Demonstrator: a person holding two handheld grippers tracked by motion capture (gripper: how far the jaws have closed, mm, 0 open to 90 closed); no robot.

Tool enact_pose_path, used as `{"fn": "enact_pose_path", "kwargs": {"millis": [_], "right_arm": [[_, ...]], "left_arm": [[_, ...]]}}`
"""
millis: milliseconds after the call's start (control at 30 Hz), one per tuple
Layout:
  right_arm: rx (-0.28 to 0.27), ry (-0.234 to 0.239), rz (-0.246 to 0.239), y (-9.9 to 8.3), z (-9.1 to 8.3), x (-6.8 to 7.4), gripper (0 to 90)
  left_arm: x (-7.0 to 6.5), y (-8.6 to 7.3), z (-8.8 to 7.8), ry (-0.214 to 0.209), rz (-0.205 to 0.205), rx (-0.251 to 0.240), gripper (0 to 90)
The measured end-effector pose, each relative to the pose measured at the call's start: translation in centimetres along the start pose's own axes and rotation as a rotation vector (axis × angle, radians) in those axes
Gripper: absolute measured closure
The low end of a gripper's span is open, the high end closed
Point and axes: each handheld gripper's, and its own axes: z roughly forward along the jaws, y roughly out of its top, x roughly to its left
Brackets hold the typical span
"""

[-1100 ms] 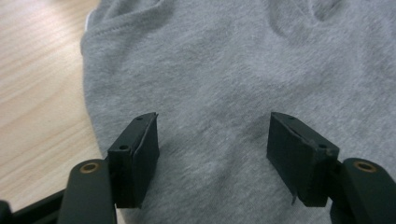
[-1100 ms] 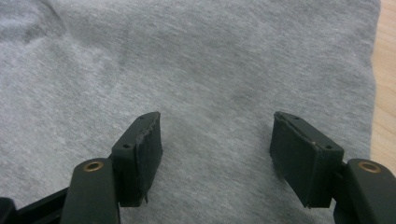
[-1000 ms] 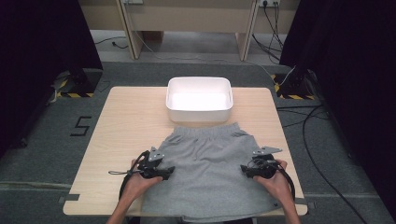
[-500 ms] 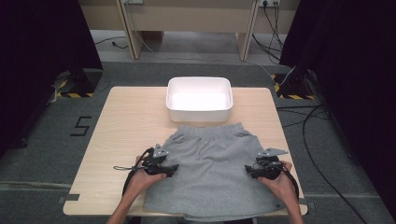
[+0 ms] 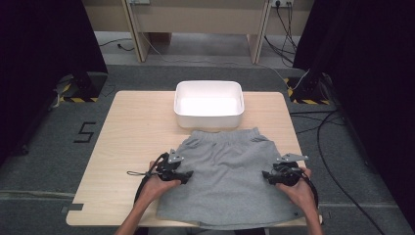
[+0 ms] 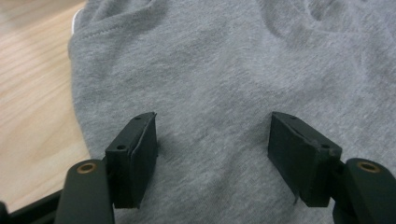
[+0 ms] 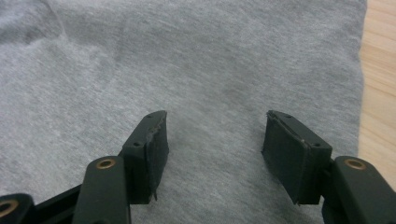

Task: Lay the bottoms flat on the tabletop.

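So there's a pair of grey jersey-knit shorts [image 5: 227, 181] spread flat on the light wooden worktop [image 5: 132, 142], sitting toward the 6 o'clock edge as seen from the high view, with the elastic waistband pointing to 12 o'clock and the leg hems hanging right at the near edge. At 12 o'clock from the shorts, just beside the waistband, sits a white rectangular plastic tub [image 5: 209, 104].

The left gripper [image 5: 185, 175] is over the shorts' side at about 9 o'clock, held in the person's left hand [image 5: 156, 186]. In the left gripper view its jaws stand apart over the fabric, with nothing pinched between them; the seam edge of the shorts and bare wood show off at its 9 to 10 o'clock.

The right gripper [image 5: 266, 175] is at roughly 3 o'clock on the shorts, in the right hand [image 5: 299, 191]. Its jaws have just been closing a bit, but the right gripper view shows them spread wide, only flat grey cloth between them and no fold caught. The shorts' edge and a strip of wood run along that view's 3 o'clock side.
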Motion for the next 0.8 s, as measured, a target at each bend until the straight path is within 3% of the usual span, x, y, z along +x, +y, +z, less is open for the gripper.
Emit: {"fn": "enact_pose_path", "kwargs": {"millis": [267,367,600,800], "right_arm": [[0.020,-0.022,-0.015,0.0,-0.2,-0.3,35.9],[0.029,-0.016,0.008,0.2,-0.4,0.0,32.9],[-0.069,0.014,0.025,0.9,-2.1,0.9,32.5],[-0.092,0.027,0.032,1.6,-2.2,1.7,31.8]], "left_arm": [[-0.2,0.3,0.3,-0.005,-0.003,-0.005,32.0],[0.1,0.4,0.1,-0.001,-0.018,-0.017,32.8],[0.6,0.3,-0.8,0.002,-0.044,-0.041,32.8],[0.9,0.2,-1.3,0.004,-0.056,-0.043,32.7]]}}
